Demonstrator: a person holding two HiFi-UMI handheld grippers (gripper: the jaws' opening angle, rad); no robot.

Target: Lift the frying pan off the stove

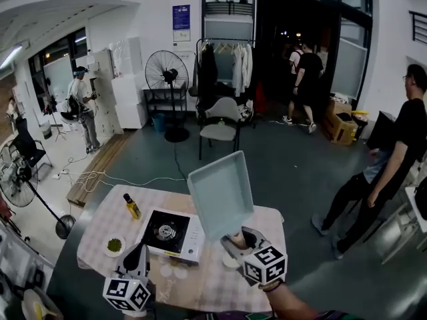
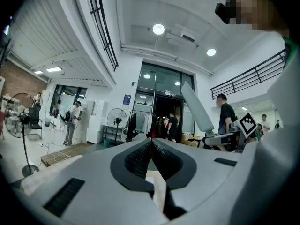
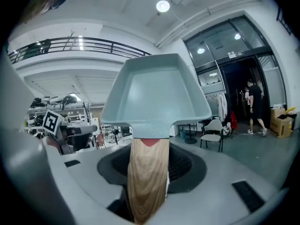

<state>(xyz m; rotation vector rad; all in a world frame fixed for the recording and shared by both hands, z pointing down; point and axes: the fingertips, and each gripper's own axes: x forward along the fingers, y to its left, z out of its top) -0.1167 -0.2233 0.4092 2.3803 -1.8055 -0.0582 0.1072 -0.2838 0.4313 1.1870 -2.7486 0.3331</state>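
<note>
The frying pan (image 1: 220, 193) is a square, pale blue-grey pan with a wooden handle (image 3: 147, 177). It hangs tilted in the air above the table's right half, clear of the stove (image 1: 172, 233). My right gripper (image 1: 239, 241) is shut on the handle, with the pan (image 3: 157, 90) rising straight ahead of its jaws. My left gripper (image 1: 137, 255) hovers over the table's near left side, its jaws closed together with nothing between them. From the left gripper view the pan (image 2: 197, 108) appears edge-on at the right. The white portable stove has a bare black burner.
The checkered table (image 1: 220, 285) also carries an oil bottle (image 1: 132, 207), a small dish of green stuff (image 1: 115, 246) and white discs (image 1: 172, 270). Beyond stand a chair (image 1: 220, 129) and a floor fan (image 1: 167, 72). A person (image 1: 393, 159) stands to the right.
</note>
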